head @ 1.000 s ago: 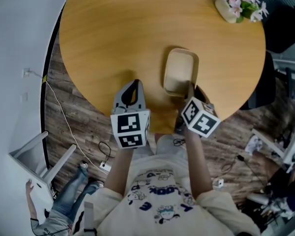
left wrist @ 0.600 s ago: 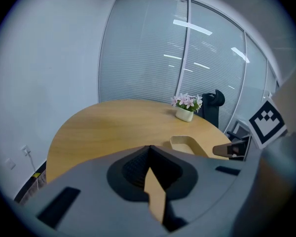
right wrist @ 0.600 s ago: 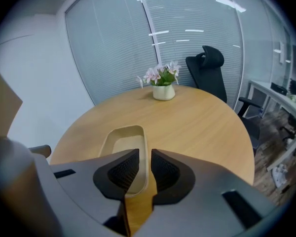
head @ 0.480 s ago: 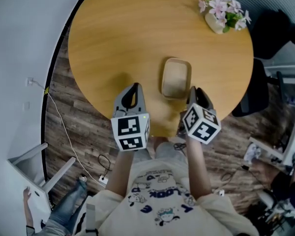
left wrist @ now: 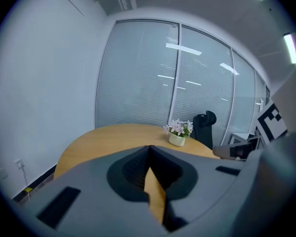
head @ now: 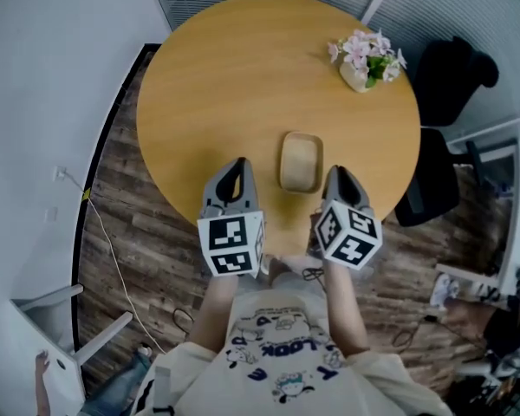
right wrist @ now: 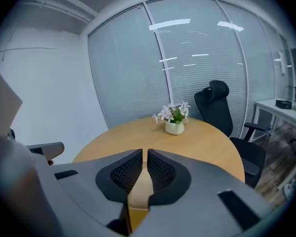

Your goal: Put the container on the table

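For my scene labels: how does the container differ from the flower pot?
The container is a shallow, empty beige tray; the flower pot is small, pale and holds pink flowers. The container lies near the person's edge; the flower pot stands at the far side. Both rest on the round table.

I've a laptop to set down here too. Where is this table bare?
The table is bare across its left half and far middle, beyond the container. The flower pot takes the far right rim. The near edge is crowded: the left gripper and the right gripper flank the container.
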Demonstrator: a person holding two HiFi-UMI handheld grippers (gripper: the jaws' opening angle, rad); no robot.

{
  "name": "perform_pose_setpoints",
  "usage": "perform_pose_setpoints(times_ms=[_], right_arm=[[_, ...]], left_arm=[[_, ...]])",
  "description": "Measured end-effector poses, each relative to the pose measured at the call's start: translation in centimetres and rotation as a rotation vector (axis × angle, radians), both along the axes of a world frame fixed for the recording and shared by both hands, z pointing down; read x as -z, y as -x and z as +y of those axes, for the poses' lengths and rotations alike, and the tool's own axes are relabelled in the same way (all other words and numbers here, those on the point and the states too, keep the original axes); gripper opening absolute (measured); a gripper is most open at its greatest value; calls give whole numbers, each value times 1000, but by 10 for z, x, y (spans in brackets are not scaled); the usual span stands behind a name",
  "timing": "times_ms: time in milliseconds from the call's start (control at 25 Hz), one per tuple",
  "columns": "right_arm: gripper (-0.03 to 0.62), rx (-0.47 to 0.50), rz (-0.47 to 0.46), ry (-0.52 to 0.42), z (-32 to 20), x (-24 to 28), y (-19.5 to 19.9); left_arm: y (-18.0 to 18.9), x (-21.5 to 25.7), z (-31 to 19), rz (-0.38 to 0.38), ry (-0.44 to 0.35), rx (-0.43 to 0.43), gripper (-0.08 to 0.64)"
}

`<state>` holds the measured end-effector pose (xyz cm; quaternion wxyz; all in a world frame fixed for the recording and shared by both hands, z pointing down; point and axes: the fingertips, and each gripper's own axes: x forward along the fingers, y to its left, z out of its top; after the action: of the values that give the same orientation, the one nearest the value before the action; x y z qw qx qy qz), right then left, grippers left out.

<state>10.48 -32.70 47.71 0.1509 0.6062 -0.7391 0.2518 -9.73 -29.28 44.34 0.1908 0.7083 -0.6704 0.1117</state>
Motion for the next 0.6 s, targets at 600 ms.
perform_pose_setpoints(times_ms=[600], right_arm=[[32, 6, -2, -163, 23, 71, 12]], left_arm=[[3, 66, 20, -10, -145, -27, 3]])
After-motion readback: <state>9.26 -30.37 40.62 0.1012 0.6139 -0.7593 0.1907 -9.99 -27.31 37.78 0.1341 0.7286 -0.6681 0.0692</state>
